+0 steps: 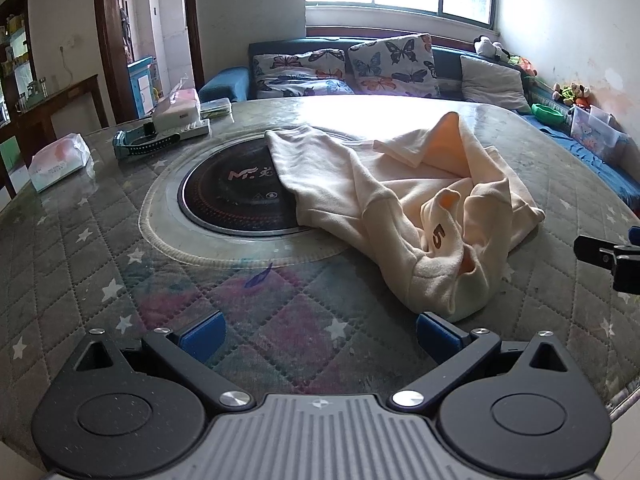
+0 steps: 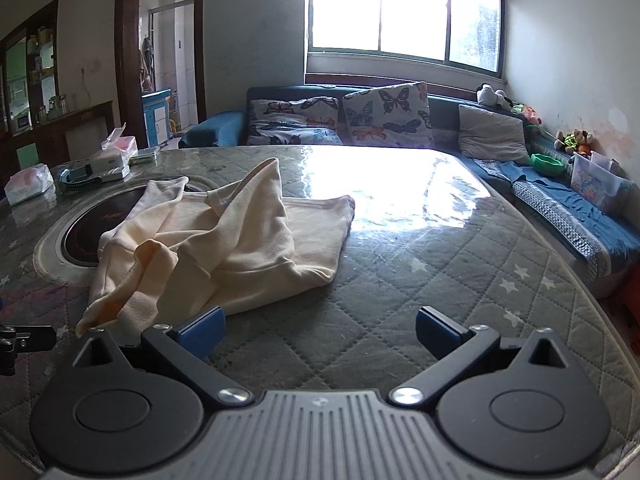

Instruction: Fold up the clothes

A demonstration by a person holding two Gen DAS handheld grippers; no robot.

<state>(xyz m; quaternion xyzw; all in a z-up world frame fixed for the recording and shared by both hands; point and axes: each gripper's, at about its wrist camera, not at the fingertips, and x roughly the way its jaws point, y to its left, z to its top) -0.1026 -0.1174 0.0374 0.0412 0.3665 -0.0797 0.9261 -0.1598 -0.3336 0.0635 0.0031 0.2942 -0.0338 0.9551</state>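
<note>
Left wrist view: cream garment (image 1: 384, 200), crumpled on the quilted surface (image 1: 100, 264), partly hiding the round cooktop (image 1: 232, 200); a "5" shows in its folds, the rest of the print buried. Left tongs (image 1: 318, 330) spread, empty. Right tongs (image 2: 320, 330) spread, empty; garment hem just beside their left finger. Tissue pack (image 1: 60, 162) at far left.

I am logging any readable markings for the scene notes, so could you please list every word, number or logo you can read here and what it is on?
"5": dark numeral on the crumpled cream garment.
"MF.": pale logo on the black round cooktop set in the table; the characters after it are hidden by the garment.
Tissue pack: printing too blurred to read.
White box: label too small to read.
</note>
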